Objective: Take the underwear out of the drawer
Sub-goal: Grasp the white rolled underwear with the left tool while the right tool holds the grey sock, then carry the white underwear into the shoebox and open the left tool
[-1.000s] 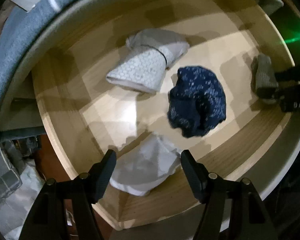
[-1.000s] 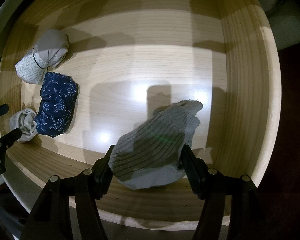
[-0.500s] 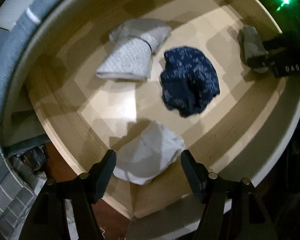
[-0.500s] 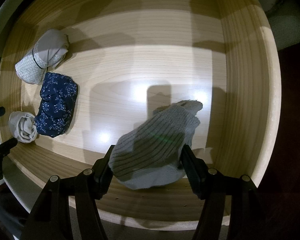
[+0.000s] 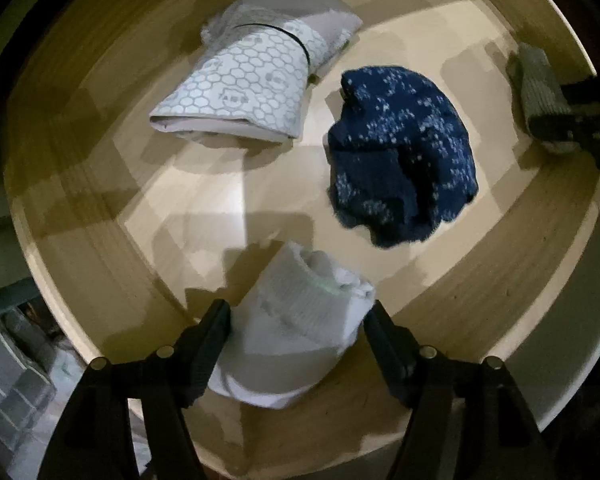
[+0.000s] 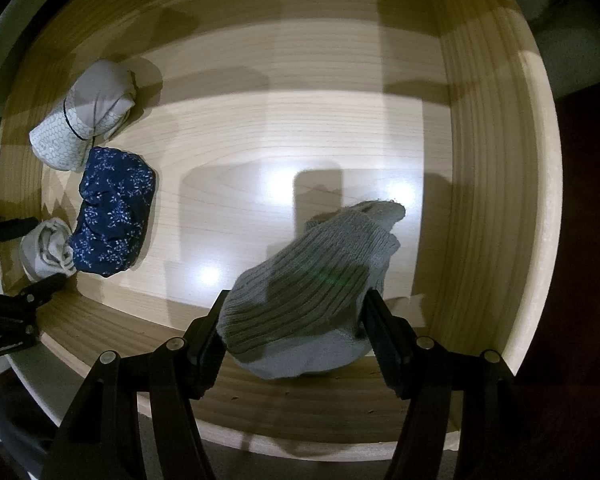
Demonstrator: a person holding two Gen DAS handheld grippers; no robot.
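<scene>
A pale wooden drawer (image 6: 492, 160) holds several folded pieces. My left gripper (image 5: 295, 322) points down, open, its fingers on either side of a white knitted bundle (image 5: 308, 292) in the drawer's near corner. A navy floral piece (image 5: 400, 152) lies just beyond it, and a white roll with a hexagon print (image 5: 244, 88) lies farther back. My right gripper (image 6: 294, 312) is shut on a grey ribbed bundle (image 6: 316, 276) by the front wall. The right wrist view shows the left gripper (image 6: 36, 254) around the white bundle (image 6: 48, 248), beside the navy piece (image 6: 114, 216).
The drawer floor (image 6: 300, 120) between the two groups of cloth is bare wood. The drawer's walls rise on all sides. Outside its left corner, grey checked fabric (image 5: 16, 380) lies lower down. Everything beyond the rim is dark.
My left gripper has sunk into the drawer, and the white bundle, once ahead of its tips, now sits between the fingers. The right gripper and grey bundle have not moved.
</scene>
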